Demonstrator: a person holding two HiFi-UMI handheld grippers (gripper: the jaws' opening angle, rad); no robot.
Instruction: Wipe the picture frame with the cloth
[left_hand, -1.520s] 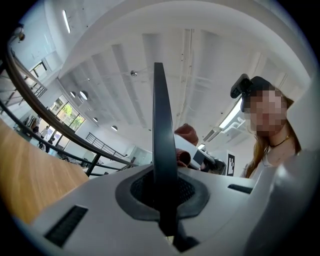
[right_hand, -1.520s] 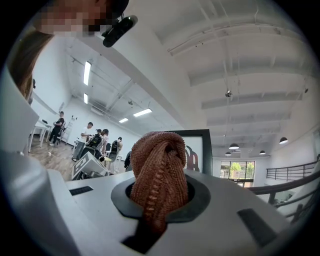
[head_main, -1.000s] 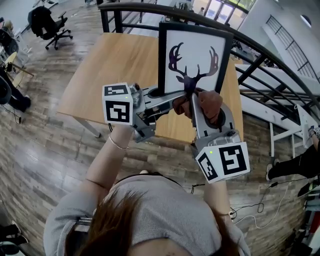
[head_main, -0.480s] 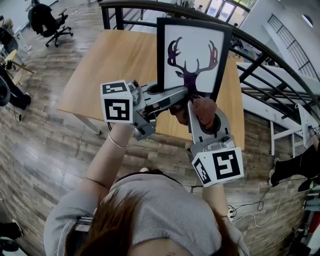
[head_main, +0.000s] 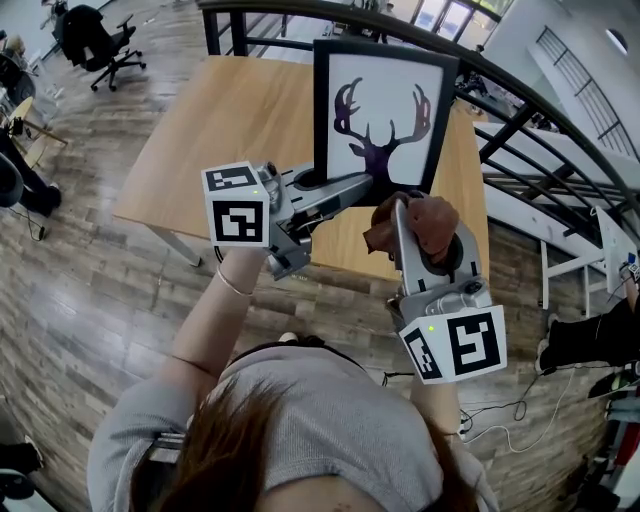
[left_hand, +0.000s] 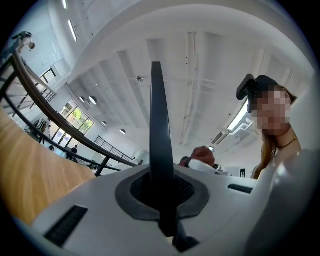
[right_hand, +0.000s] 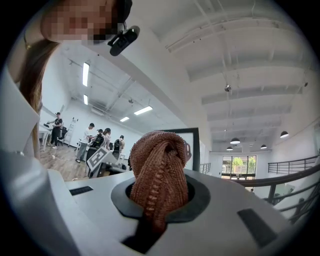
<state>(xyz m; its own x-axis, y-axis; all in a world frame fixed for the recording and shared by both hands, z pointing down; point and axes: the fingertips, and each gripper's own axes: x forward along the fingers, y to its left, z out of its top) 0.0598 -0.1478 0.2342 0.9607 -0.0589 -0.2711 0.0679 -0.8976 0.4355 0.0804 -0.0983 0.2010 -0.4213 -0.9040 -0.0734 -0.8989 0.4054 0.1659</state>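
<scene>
1. Your right gripper is clenching the bunched cloth near the frame's lower right corner; be pressing gently.
2. Your left gripper is clamping the picture frame by its bottom edge, upright over the surface; be bracing it.

You hold 2 in all: 1 left hand-held gripper and 1 right hand-held gripper. You also have 1 picture frame, 1 cloth, 1 counter and 1 office chair in sight.
</scene>
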